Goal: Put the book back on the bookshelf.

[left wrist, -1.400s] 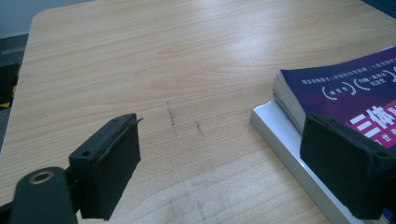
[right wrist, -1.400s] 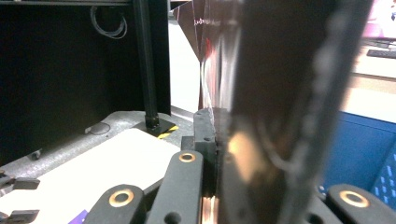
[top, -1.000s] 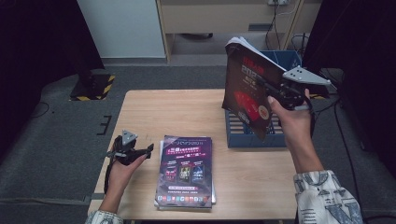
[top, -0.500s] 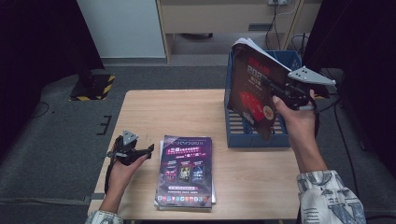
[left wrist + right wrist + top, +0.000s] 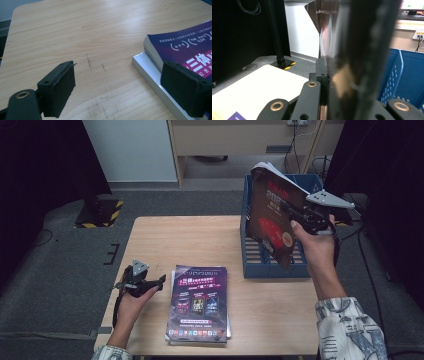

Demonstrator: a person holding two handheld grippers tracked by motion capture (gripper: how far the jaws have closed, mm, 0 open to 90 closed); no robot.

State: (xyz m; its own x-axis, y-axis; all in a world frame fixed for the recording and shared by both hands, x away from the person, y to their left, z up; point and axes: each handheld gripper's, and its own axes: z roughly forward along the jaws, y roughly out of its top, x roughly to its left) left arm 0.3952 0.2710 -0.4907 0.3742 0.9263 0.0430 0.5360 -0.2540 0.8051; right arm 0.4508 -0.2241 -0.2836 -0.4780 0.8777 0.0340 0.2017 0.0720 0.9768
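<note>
My right gripper (image 5: 295,217) is shut on a dark red magazine (image 5: 272,215) and holds it upright above the blue crate (image 5: 270,267). The magazine's lower corner hangs inside the crate. In the right gripper view the magazine (image 5: 362,50) is clamped edge-on between the jaws of my right gripper (image 5: 328,75). My left gripper (image 5: 159,281) rests low over the table, just left of a stack of purple-covered books (image 5: 197,302). Its jaws stand wide apart with nothing between them, as the left gripper view shows my left gripper (image 5: 122,75) beside the stack (image 5: 185,47).
The wooden table (image 5: 200,240) has bare room at its left and far middle. The blue crate (image 5: 407,72) stands at the table's right edge. A white book (image 5: 150,72) lies under the purple one. Dark floor and a cabinet lie beyond.
The right hand has turned the magazine more upright and shifted it slightly right, so more of the blue crate shows behind it. The left gripper has stayed put.
</note>
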